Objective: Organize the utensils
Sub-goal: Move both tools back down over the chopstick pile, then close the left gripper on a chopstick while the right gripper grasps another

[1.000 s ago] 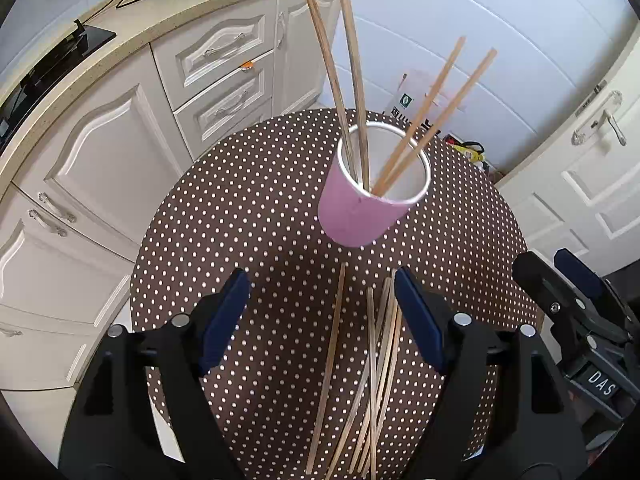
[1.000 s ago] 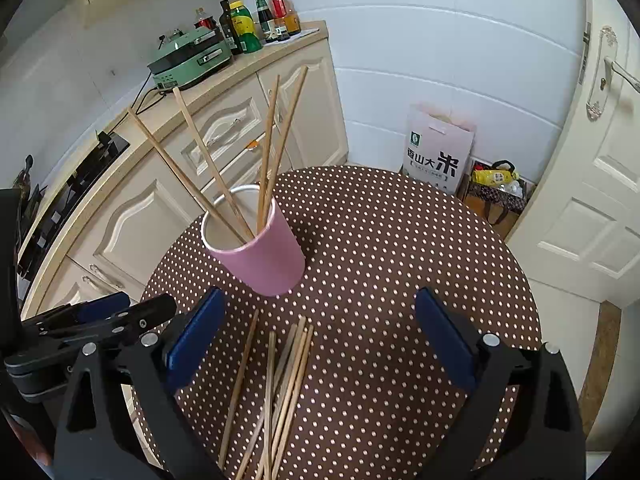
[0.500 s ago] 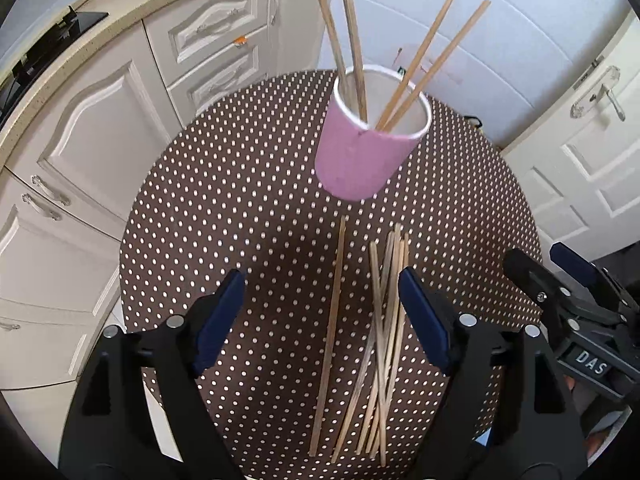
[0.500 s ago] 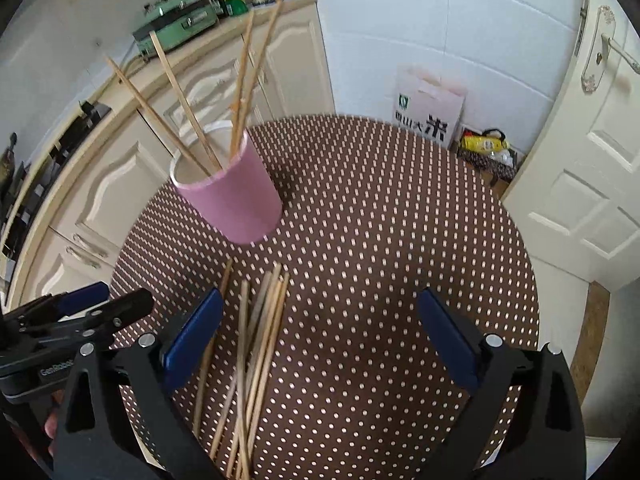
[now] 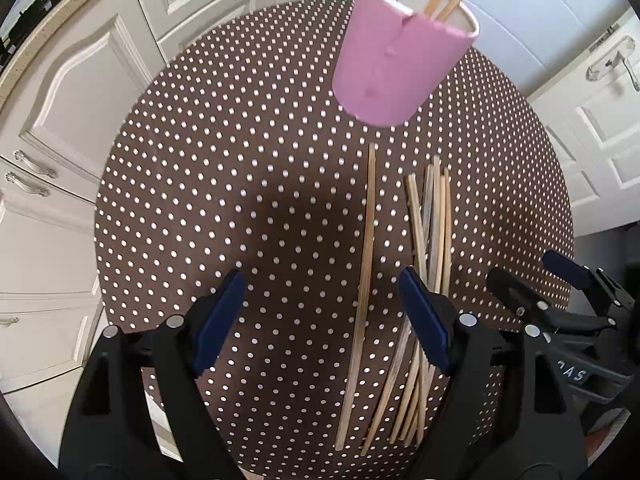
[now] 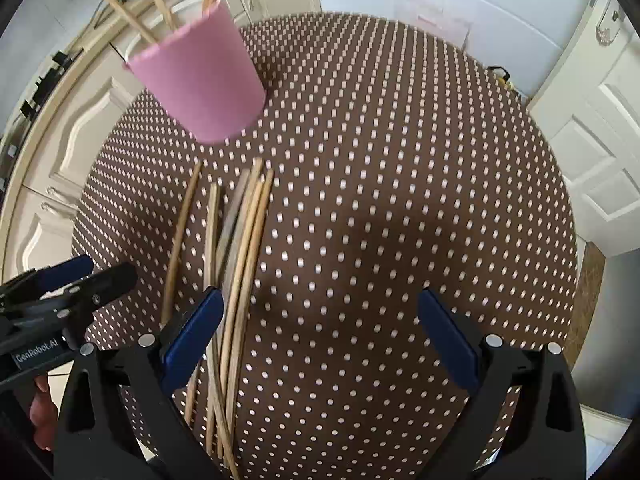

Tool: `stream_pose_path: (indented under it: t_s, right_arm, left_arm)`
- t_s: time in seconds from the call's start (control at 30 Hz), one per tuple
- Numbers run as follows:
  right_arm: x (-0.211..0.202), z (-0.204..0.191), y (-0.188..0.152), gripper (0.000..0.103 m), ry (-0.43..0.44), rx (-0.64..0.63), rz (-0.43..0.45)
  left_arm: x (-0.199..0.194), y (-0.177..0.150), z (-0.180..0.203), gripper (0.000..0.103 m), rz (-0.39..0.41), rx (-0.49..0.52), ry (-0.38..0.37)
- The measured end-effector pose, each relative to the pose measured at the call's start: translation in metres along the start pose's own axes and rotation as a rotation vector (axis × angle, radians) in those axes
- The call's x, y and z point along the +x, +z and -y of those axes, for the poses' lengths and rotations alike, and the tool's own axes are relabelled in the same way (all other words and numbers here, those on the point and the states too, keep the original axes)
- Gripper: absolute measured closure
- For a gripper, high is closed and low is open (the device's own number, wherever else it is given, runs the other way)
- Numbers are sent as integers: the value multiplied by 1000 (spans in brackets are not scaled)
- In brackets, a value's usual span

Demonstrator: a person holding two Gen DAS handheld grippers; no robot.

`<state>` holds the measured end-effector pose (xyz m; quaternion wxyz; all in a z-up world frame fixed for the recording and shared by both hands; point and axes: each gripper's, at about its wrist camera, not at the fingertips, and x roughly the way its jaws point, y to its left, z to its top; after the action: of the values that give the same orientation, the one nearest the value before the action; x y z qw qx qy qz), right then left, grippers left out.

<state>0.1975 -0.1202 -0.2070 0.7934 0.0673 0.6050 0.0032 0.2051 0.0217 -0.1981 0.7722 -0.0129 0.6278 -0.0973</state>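
Note:
A pink cup [image 5: 394, 56] [image 6: 200, 84] stands on the round brown dotted table [image 5: 240, 184] [image 6: 400, 160] with several wooden chopsticks sticking out of it. In front of the cup lies a loose bundle of chopsticks [image 5: 430, 240] [image 6: 240, 248], and one single chopstick [image 5: 366, 248] [image 6: 178, 240] lies apart on its left. My left gripper [image 5: 328, 320] hovers open over the table, the single chopstick passing between its fingers. My right gripper [image 6: 320, 340] is open too, its left finger [image 6: 192, 336] above the bundle. Neither holds anything.
White kitchen cabinets [image 5: 80, 80] and a counter run along the left behind the table. A white door [image 5: 608, 120] [image 6: 600, 140] stands on the right. Each gripper shows at the edge of the other's view.
Both grippers have sunk toward the table and tilted down, so the lying chopsticks look larger and the cup has slid to the top of each view. Jaws stayed open.

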Motion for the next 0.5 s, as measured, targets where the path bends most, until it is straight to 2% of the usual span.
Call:
stream_pose_path:
  t_s: [0.23, 0.43, 0.5]
  right_arm:
    - [8, -10, -11, 9, -10, -19, -25]
    - [8, -14, -17, 9, -17, -18, -28]
    - [6, -15, -18, 9, -18, -15, -21]
  left_arm:
    - [18, -8, 4, 25, -25, 41, 21]
    - [32, -9, 7, 26, -45, 33, 22]
    - [35, -9, 8, 30, -44, 31, 38]
